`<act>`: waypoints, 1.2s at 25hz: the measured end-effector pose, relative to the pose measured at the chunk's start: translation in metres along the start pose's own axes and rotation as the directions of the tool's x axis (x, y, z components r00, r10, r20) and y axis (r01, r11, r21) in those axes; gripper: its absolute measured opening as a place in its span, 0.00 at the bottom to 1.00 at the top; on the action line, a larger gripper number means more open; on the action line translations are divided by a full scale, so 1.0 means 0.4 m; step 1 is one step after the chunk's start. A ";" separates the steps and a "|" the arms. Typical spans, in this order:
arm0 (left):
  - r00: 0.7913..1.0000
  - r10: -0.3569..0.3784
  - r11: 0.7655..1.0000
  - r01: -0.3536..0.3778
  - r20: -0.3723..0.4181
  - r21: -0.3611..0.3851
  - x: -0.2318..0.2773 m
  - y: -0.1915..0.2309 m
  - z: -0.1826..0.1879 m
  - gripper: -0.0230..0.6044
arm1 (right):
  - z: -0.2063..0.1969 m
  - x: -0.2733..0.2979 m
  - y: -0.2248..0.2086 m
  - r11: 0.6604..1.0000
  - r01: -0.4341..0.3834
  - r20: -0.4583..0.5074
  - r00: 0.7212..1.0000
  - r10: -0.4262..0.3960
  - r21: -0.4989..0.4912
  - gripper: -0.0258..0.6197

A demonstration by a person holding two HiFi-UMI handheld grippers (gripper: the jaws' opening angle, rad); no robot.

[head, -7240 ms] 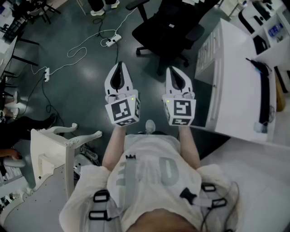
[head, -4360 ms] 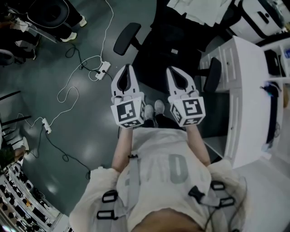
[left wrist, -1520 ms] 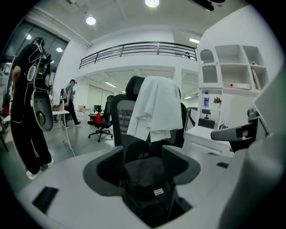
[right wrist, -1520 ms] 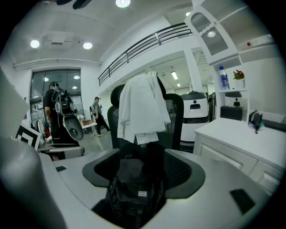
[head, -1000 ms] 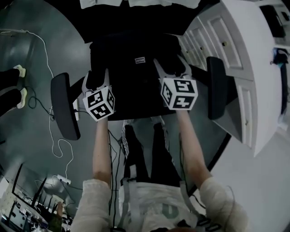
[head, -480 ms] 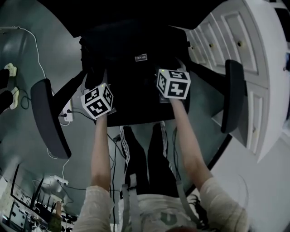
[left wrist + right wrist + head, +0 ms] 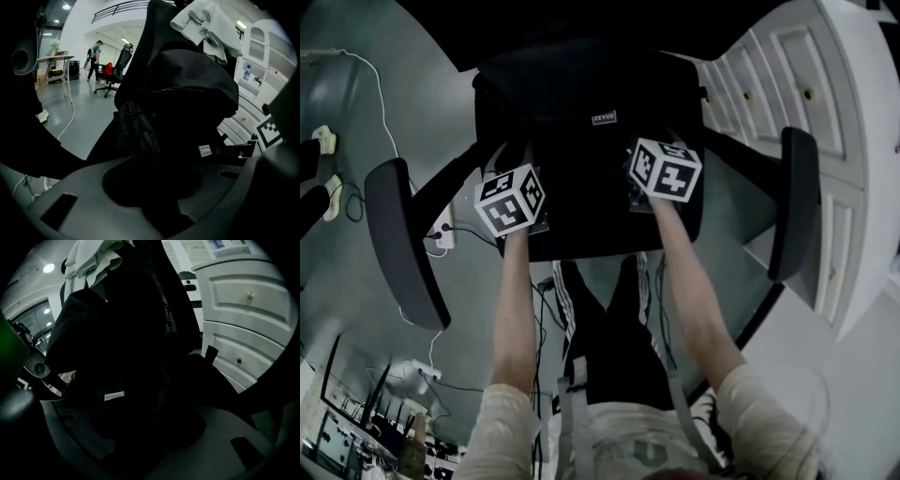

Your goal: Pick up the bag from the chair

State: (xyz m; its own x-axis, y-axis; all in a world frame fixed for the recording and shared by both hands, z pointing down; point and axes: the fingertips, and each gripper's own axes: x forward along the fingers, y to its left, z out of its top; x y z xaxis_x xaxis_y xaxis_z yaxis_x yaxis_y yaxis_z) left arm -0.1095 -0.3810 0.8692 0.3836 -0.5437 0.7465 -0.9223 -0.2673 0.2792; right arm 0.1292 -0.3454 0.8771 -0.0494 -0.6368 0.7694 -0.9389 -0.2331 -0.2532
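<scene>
Left tongs [image 7: 161, 157] and right tongs [image 7: 150, 416] — both apart — sit against the bag [image 7: 581, 89]. Soft, likely weighty (it slumps); I would clamp its strap [image 7: 138, 131].

Black bag [image 7: 123, 366] beside white drawers [image 7: 244, 315]

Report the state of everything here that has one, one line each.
black bag, standing on the chair seat, not lifted.
office chair, holding the bag.
left gripper, at the bag's front left; jaws too dark to read.
right gripper, at the bag's front right; jaws too dark to read.
white drawers, shut.
white cloth, draped over the chair back.
</scene>
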 end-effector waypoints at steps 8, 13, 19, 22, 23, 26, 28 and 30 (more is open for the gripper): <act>0.996 0.052 0.997 -0.057 0.075 0.054 -0.077 -0.039 0.031 0.15 | 0.015 -0.063 0.059 0.989 0.027 0.024 0.999 -0.024 -0.148 0.14; 0.992 0.028 0.998 -0.035 0.125 0.053 -0.204 -0.079 0.095 0.14 | 0.082 -0.198 0.100 0.983 0.040 0.082 0.996 -0.026 -0.179 0.13; 0.987 0.031 0.998 -0.039 0.159 0.043 -0.401 -0.135 0.185 0.14 | 0.158 -0.384 0.157 0.983 0.053 0.103 0.994 -0.035 -0.177 0.13; 0.981 0.026 0.998 -0.036 0.194 0.048 -0.513 -0.164 0.238 0.14 | 0.207 -0.494 0.194 0.982 0.061 0.139 0.990 -0.037 -0.179 0.13; 0.977 0.023 0.998 -0.035 0.211 0.053 -0.552 -0.174 0.262 0.14 | 0.227 -0.532 0.208 0.982 0.064 0.155 0.987 -0.037 -0.177 0.13; 0.963 0.011 0.996 -0.033 0.268 0.077 -0.668 -0.204 0.340 0.14 | 0.288 -0.641 0.252 0.984 0.064 0.209 0.978 -0.029 -0.164 0.13; 0.949 0.002 0.995 -0.033 0.314 0.094 -0.741 -0.224 0.396 0.14 | 0.336 -0.711 0.276 0.984 0.063 0.253 0.967 -0.020 -0.165 0.13; 0.928 -0.009 0.993 -0.035 0.372 0.113 -0.805 -0.246 0.474 0.14 | 0.417 -0.780 0.305 0.983 0.061 0.318 0.948 -0.003 -0.173 0.13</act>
State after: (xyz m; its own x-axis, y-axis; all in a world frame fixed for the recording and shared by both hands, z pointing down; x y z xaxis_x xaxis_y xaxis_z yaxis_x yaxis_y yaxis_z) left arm -0.1333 -0.3306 0.4868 0.3824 -0.7981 0.4657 -0.9239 -0.3362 0.1825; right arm 0.0868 -0.2978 0.5082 0.0643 -0.8369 0.5436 -0.9849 -0.1409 -0.1005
